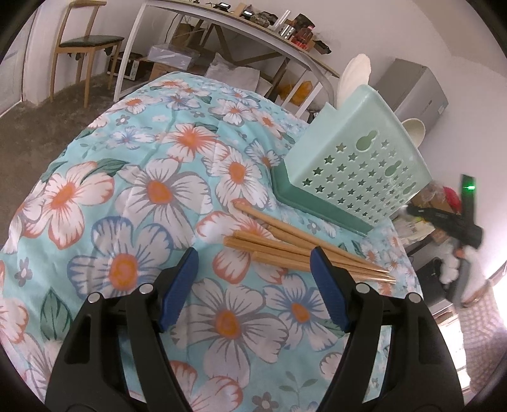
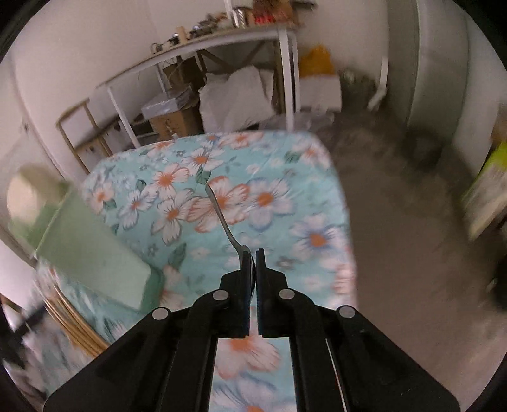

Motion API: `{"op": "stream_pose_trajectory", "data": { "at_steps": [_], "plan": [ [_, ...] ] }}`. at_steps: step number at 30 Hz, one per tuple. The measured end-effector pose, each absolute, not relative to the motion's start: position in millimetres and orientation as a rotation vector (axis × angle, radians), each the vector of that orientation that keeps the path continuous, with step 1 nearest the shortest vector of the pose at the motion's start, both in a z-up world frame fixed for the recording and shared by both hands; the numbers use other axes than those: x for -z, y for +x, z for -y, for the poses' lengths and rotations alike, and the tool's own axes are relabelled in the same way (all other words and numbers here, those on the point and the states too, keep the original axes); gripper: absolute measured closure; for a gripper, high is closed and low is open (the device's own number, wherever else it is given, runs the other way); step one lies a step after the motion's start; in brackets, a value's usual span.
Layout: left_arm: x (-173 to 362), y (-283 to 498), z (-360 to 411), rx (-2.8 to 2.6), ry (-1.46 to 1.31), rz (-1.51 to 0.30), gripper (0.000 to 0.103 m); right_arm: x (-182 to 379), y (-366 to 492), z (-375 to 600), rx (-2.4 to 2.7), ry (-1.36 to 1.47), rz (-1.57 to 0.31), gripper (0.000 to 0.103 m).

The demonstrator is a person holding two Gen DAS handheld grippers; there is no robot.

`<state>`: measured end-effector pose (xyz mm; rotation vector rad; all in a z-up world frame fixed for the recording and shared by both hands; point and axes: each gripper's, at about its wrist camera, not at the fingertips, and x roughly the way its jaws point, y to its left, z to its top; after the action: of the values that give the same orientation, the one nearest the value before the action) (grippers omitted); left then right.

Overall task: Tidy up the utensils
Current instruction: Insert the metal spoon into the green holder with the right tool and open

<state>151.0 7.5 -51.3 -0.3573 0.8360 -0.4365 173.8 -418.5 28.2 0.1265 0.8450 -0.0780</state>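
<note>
Several wooden chopsticks [image 1: 298,247] lie on the floral tablecloth [image 1: 152,196], just in front of my left gripper [image 1: 253,256], which is open and empty above the cloth. A mint-green perforated utensil holder [image 1: 358,158] stands behind them at the right, with white utensils [image 1: 353,79] sticking out of it. My right gripper [image 2: 252,253] is shut on a metal utensil [image 2: 221,218] whose handle points away over the table. In the right wrist view the holder [image 2: 92,247] is blurred at left, with the chopsticks [image 2: 76,323] below it.
Beyond the table stand a wooden chair [image 1: 85,44] and a long white shelf [image 1: 228,28] with boxes under it. A grey cabinet [image 1: 415,92] stands at right. The floor [image 2: 396,237] is grey carpet.
</note>
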Motion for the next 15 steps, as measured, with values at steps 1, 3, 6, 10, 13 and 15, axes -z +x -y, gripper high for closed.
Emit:
{"op": "stream_pose_trajectory", "data": {
  "at_steps": [1,3,6,10,13,15],
  "plan": [
    [51,151,-6,0.429,-0.347,-0.837,0.034,-38,167,415,0.088,0.083,-0.83,0.1],
    [49,151,-1,0.405,-0.314,-0.838,0.034,-61,150,407,0.108,-0.009,-0.794,0.1],
    [46,149,6,0.359,-0.256,-0.834,0.034,-102,121,390,0.139,-0.165,-0.732,0.1],
    [44,147,9,0.316,-0.219,-0.834,0.034,-145,97,367,0.144,-0.316,-0.671,0.1],
    [43,145,10,0.296,-0.197,-0.833,0.034,-172,75,340,0.128,-0.457,-0.63,0.1],
    [43,144,11,0.29,-0.189,-0.833,0.034,-184,64,325,0.107,-0.531,-0.617,0.1]
  ]
}}
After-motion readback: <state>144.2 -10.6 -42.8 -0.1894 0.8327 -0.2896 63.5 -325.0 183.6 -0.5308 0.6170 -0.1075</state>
